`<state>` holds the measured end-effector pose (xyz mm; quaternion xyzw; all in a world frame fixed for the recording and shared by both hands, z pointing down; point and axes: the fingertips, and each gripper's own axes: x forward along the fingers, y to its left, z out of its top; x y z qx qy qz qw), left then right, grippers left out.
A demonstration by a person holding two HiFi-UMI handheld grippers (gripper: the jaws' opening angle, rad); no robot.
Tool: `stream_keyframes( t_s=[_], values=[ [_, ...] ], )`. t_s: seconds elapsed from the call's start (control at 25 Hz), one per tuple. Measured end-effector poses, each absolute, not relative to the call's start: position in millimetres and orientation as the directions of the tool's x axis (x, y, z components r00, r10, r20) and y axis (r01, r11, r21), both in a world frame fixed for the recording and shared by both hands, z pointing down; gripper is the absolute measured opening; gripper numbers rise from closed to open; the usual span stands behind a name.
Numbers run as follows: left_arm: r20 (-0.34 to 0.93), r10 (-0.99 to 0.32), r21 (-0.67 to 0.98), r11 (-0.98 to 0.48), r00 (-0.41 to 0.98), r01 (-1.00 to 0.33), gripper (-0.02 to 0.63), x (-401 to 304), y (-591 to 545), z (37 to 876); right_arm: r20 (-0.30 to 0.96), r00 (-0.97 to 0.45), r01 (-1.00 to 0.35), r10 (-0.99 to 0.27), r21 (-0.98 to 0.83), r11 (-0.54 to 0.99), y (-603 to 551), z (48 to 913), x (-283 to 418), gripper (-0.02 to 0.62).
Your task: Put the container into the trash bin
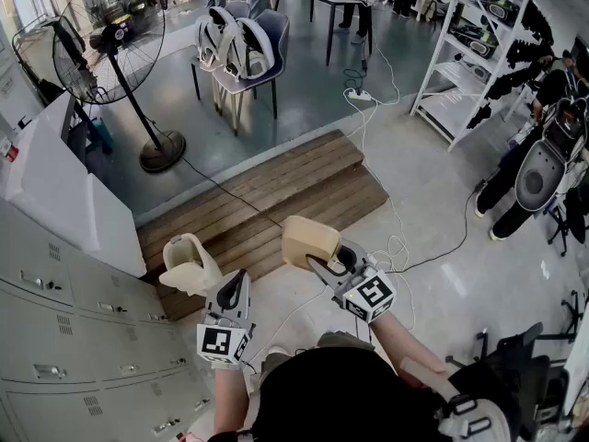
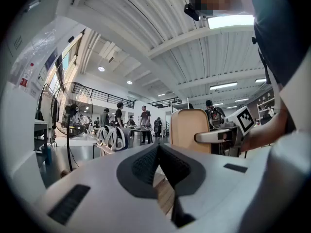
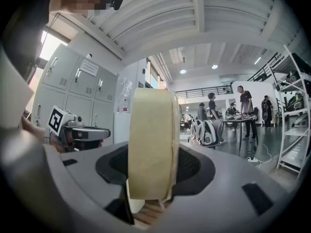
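Note:
A cream, flat-sided container (image 1: 308,239) is clamped on edge between the pads of my right gripper (image 1: 317,263), held level in the air over the wooden platform. In the right gripper view the container (image 3: 150,140) fills the gap of the right gripper (image 3: 150,171). My left gripper (image 1: 237,279) is beside it on the left, jaws closed with nothing between them; the left gripper (image 2: 158,148) sees the container (image 2: 189,130) to its right. A cream open-topped vessel (image 1: 189,265), possibly the bin, stands below, just left of the left gripper.
Grey lockers (image 1: 64,339) run along the left. A wooden platform (image 1: 276,201) lies ahead, with cables (image 1: 396,238) trailing across the floor. Further off are a standing fan (image 1: 110,35), a chair with helmets (image 1: 244,53), white shelving (image 1: 469,53) and a person (image 1: 534,173).

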<state>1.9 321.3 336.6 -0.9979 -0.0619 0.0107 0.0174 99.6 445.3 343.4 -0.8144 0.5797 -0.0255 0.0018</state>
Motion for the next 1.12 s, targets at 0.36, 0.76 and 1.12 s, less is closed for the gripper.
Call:
stream_keyframes(
  t_s=[0.36, 0.76, 1.12],
  values=[
    [0.008, 0.119, -0.055, -0.991, 0.993, 0.119, 0.008, -20.0, 285.4, 338.4, 0.053, 0.315, -0.948, -0.948, -0.022, -0.316, 404.1, 345.4, 76.7, 0.224],
    [0.049, 0.081, -0.019, -0.996, 0.995, 0.082, 0.008, -51.6, 227.1, 365.5, 0.061, 0.320, -0.945, -0.946, -0.059, -0.323, 353.9, 358.0, 59.1, 0.224],
    [0.082, 0.051, -0.008, -0.999, 0.995, 0.052, 0.008, -24.2, 198.9, 384.4, 0.068, 0.293, -0.946, -0.954, -0.125, -0.299, 321.7, 373.5, 94.5, 0.225]
  ],
)
